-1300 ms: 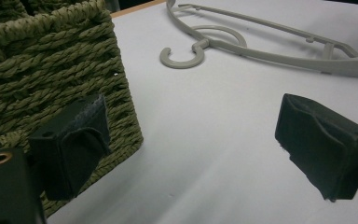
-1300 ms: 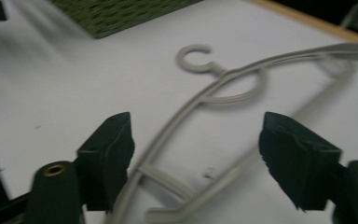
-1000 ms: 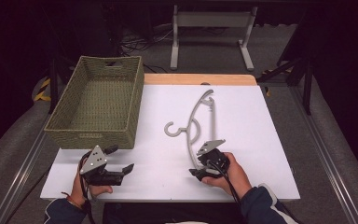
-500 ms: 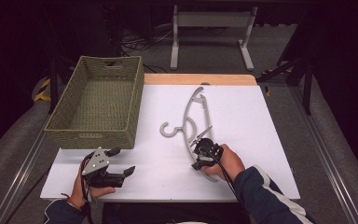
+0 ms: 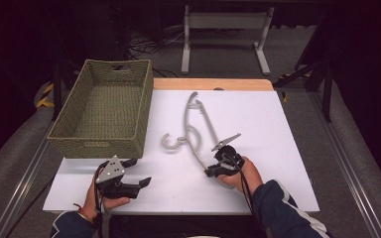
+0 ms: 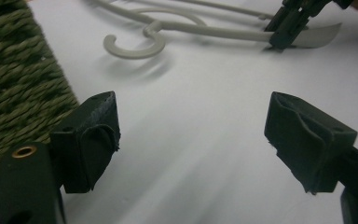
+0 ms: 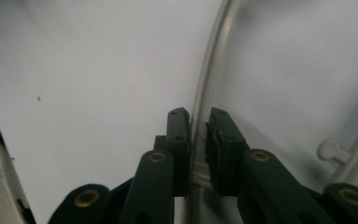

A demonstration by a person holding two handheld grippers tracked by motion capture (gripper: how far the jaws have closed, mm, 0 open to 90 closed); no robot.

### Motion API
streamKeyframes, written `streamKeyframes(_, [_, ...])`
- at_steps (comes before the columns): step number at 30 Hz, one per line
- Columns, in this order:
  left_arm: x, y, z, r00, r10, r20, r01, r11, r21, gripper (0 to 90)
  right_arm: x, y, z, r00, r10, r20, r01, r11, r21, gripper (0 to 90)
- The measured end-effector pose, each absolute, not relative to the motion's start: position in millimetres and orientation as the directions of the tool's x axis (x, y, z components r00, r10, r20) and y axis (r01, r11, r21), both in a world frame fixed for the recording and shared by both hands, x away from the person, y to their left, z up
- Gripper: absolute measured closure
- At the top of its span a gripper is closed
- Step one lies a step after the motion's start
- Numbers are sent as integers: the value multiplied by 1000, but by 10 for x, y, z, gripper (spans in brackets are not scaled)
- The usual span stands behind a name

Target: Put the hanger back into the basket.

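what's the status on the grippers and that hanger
Right gripper shut on the hanger, near its lower end. Left gripper open, holding nothing, beside the basket. Nothing in the way on the table.

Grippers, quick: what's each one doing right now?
Left gripper: open, holding nothing, beside the basket.
Right gripper: shut on the hanger arm.

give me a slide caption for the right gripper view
Right gripper shut on the hanger arm over the white table.

Woven green basket (image 5: pixel 104 111): at left edge of white tabletop (image 5: pixel 278 129), far-left corner. Metal frame stand (image 5: pixel 225 34): on floor beyond the far edge.
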State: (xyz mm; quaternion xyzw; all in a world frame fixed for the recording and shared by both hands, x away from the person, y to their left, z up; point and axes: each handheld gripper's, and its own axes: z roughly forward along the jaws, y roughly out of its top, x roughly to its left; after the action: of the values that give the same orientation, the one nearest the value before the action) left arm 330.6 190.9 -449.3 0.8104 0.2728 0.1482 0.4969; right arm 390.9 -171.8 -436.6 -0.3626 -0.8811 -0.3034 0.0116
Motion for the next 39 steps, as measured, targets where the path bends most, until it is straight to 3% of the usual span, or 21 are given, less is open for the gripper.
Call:
streamKeyframes(13, [3475,1310,-4486,859,505,-80,303,-378,875,253,3984,-1957,-4385,-705,615,354,660,386,645,835])
streamKeyframes(23, [3862,806,-4454,839,460,-289,424,-222,878,362,3908,-1964,-4370,-735,534,417,620,282,732,835])
streamKeyframes(35, [3996,791,-4459,830,376,-412,483,-115,868,515,3788,-1861,-4306,-800,474,367,537,294,790,833])
streamKeyframes(39, [4004,829,-4440,838,357,-412,474,-104,874,543,3777,-1840,-4308,-819,451,354,510,293,808,832])
